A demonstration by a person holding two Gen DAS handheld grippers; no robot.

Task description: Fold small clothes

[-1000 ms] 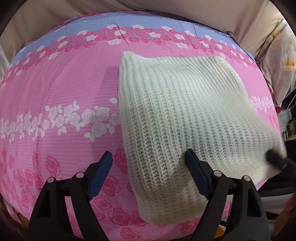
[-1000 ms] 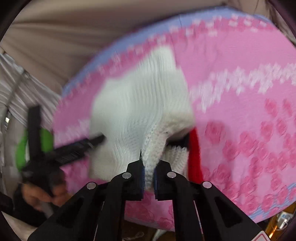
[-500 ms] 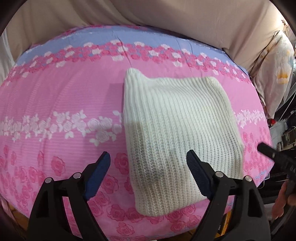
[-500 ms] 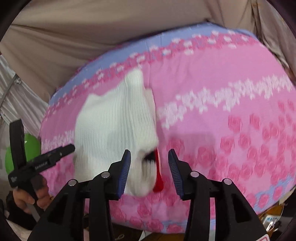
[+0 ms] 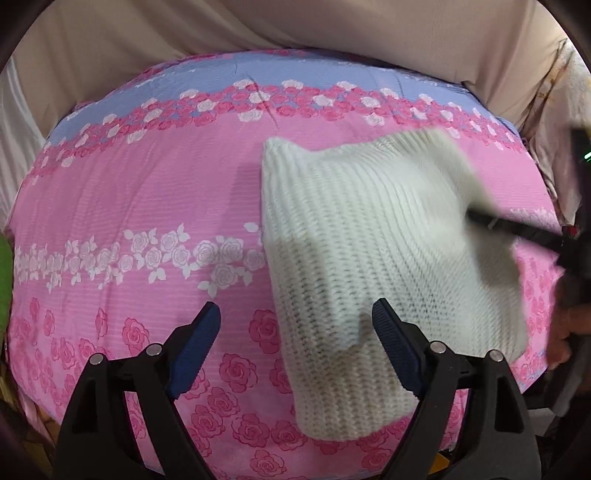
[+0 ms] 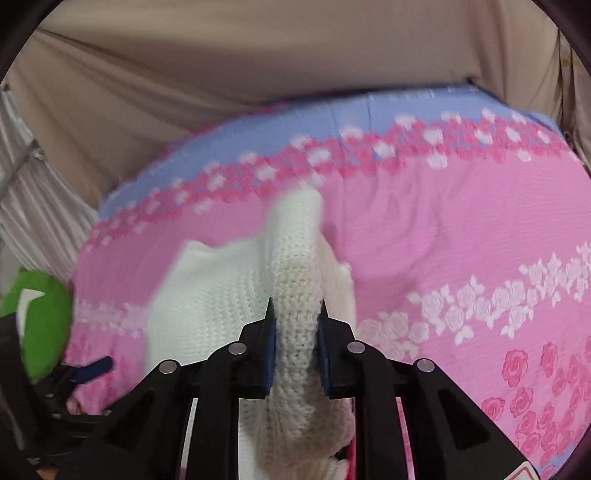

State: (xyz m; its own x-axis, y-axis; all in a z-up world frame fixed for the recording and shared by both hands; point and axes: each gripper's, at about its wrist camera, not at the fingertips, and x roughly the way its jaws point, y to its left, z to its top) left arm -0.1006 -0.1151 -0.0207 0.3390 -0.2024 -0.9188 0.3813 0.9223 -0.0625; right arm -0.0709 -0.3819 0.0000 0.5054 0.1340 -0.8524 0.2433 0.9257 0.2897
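Observation:
A cream-white knitted garment (image 5: 369, 240) lies folded on the pink floral bedspread (image 5: 147, 206), right of centre in the left wrist view. My left gripper (image 5: 295, 328) is open and empty, its right finger over the garment's near edge. My right gripper (image 6: 295, 328) is shut on a thick fold of the knitted garment (image 6: 295, 288) and lifts its right side; it shows at the right edge of the left wrist view (image 5: 491, 221). A bit of red cloth (image 6: 349, 456) peeks out under the garment.
The bedspread has a blue band (image 5: 295, 79) along its far edge, with beige fabric (image 5: 258, 26) behind. A pale pillow (image 5: 565, 110) sits at the far right. A green object (image 6: 40, 325) lies off the bed's left side.
My right gripper let go of the garment, opened, then shut on a thick fold at its right side and raised it. My left gripper stayed open and drew back slightly.

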